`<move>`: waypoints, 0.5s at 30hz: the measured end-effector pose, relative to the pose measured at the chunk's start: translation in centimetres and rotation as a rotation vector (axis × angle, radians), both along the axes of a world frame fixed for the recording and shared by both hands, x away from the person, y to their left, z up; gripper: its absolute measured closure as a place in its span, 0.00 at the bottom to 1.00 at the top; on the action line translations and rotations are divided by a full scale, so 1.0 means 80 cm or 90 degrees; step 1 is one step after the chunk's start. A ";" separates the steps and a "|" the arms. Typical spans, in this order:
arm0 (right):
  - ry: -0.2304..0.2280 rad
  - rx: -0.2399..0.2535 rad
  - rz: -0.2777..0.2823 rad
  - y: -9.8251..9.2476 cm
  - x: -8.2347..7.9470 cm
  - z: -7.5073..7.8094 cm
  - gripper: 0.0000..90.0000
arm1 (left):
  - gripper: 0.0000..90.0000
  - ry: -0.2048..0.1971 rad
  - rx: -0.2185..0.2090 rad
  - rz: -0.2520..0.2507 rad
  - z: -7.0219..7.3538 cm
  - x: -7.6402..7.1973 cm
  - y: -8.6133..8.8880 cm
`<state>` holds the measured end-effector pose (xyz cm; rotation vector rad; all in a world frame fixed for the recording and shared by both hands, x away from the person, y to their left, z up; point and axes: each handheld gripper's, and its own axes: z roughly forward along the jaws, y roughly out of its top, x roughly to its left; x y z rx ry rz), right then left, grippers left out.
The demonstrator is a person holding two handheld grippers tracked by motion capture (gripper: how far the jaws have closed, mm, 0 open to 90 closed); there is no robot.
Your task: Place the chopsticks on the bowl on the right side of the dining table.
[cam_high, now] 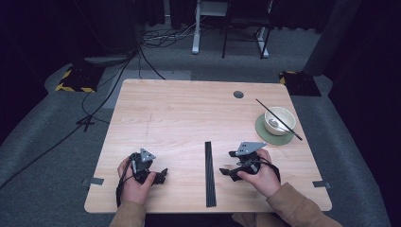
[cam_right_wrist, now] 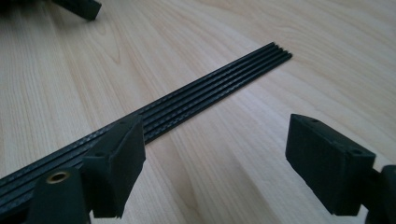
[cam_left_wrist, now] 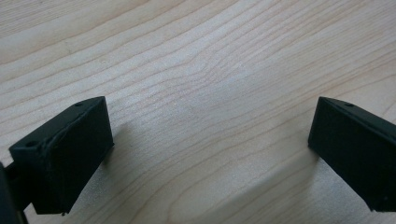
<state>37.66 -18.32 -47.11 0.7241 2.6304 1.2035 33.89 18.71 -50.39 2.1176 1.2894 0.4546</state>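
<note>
On the near left of the table [cam_high: 189, 101], your left gripper [cam_high: 163, 175] rests low in your left hand [cam_high: 135, 182], its tips pointing toward the table's middle. Its jaws stand wide apart in the left gripper view, with bare wood grain between them and nothing held.

Next item, at the middle of the near half: the black chopsticks [cam_high: 210, 174], a bundle lying side by side and touching, flat on the wood, running from near the front edge straight away from you. In the right gripper view the same chopsticks [cam_right_wrist: 196, 100] run slantwise, passing behind the left-hand jaw; the gap between the jaws holds only table, so the sticks lie outside it, not gripped.

Just right of the bundle: your right gripper [cam_high: 226, 171], carried in your right hand [cam_high: 260, 177], grey plate on top, tips turned toward the chopsticks and close beside them. Its jaws are nearly fully spread and hold nothing.

Far right, well apart from both grippers: a pale bowl [cam_high: 279, 120] seated on a green round mat [cam_high: 265, 135], with a single dark chopstick [cam_high: 265, 108] laid slantwise across the bowl's rim, its ends overhanging on both sides.
</note>
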 end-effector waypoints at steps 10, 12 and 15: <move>0.011 -0.009 0.013 0.030 -0.015 -0.022 0.27 | 0.00 0.000 0.000 -0.001 0.000 0.000 0.000; 0.012 -0.012 0.011 0.033 -0.016 -0.024 0.27 | 0.00 0.000 0.000 -0.001 0.000 0.000 0.000; 0.010 -0.012 0.014 0.037 -0.017 -0.027 0.27 | 0.00 0.000 0.000 -0.001 0.000 0.000 0.000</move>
